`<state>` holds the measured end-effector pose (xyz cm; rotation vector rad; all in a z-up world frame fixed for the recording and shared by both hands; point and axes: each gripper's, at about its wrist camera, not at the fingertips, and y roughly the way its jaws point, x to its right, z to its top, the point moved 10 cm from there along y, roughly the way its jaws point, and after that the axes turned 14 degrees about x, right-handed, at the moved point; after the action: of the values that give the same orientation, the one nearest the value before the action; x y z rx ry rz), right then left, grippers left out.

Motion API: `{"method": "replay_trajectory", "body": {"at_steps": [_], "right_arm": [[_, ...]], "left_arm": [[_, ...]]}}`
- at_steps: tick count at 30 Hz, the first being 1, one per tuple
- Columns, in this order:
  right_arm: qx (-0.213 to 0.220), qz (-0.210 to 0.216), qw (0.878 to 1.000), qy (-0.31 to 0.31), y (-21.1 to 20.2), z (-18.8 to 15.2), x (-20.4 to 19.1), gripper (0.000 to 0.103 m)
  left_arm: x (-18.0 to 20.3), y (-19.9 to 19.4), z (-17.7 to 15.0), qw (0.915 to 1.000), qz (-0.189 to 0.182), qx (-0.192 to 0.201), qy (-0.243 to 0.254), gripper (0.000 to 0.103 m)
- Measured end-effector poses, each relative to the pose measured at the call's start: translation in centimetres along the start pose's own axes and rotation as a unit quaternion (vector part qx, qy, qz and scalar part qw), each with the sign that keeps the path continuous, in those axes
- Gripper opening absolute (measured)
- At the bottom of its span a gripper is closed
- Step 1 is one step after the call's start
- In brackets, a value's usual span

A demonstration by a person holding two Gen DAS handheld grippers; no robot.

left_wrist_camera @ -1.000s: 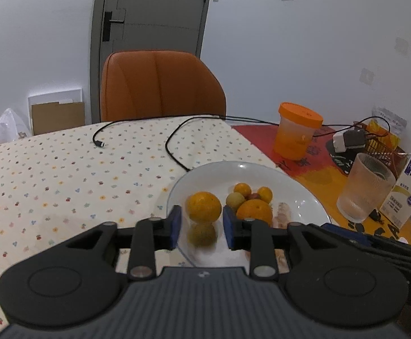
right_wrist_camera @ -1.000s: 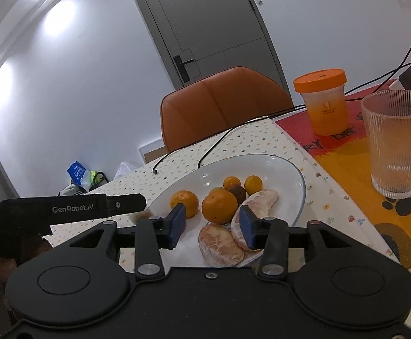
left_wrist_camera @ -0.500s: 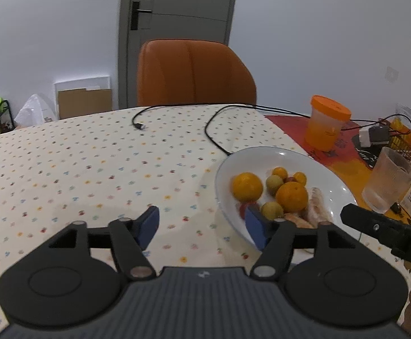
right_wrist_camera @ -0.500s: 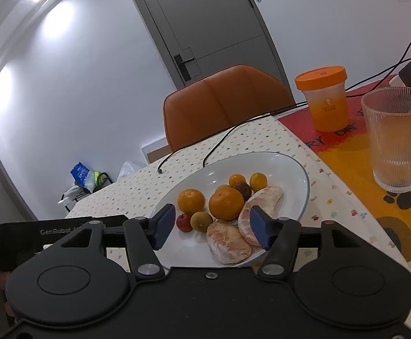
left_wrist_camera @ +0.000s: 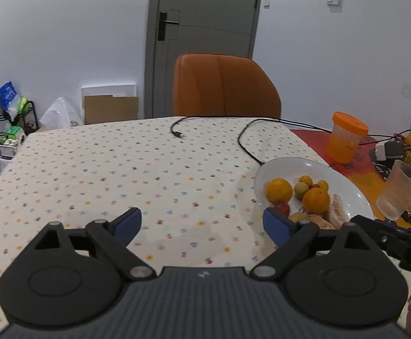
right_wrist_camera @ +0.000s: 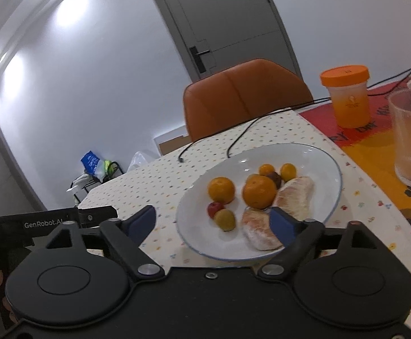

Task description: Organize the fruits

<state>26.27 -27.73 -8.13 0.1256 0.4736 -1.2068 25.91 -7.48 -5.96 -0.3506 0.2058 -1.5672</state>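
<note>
Both claws are spread wide and hold nothing. The left claw (left_wrist_camera: 202, 226) hangs over the dotted cream cloth of the worktop (left_wrist_camera: 120, 175), lower centre of its frame, its right tip just at the rim of the round white plate (left_wrist_camera: 276, 163). The right claw (right_wrist_camera: 214, 223) sits low in its frame, before the plate's (right_wrist_camera: 313, 152) near edge.

All the fruit lies on the plate, right of centre: two large oranges (right_wrist_camera: 221, 189), small kumquats (right_wrist_camera: 288, 171), one dark plum (right_wrist_camera: 274, 178), a little red fruit (right_wrist_camera: 214, 209) touching a yellow-green one (right_wrist_camera: 225, 219). Two peeled pomelo segments (right_wrist_camera: 296, 196) lie end to end, long axes running from the lower centre toward the upper right.
</note>
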Motion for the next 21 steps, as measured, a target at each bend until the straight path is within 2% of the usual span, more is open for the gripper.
{"method": "replay_trajectory", "body": {"at_steps": [5, 21], "right_arm": [[-0.003, 0.013, 1.000, -0.010, -0.4, 0.1, -1.8, 0.103], [-0.004, 0.026, 0.999, -0.040, -3.4, 1.0, -5.2, 0.103]], "left_arm": [[-1.5, -1.6, 0.4, 0.9999, 0.011, 0.007, -0.005, 0.094], [-4.3, -7.0, 1.2, 0.9994, 0.025, 0.022, -0.001, 0.099]]}}
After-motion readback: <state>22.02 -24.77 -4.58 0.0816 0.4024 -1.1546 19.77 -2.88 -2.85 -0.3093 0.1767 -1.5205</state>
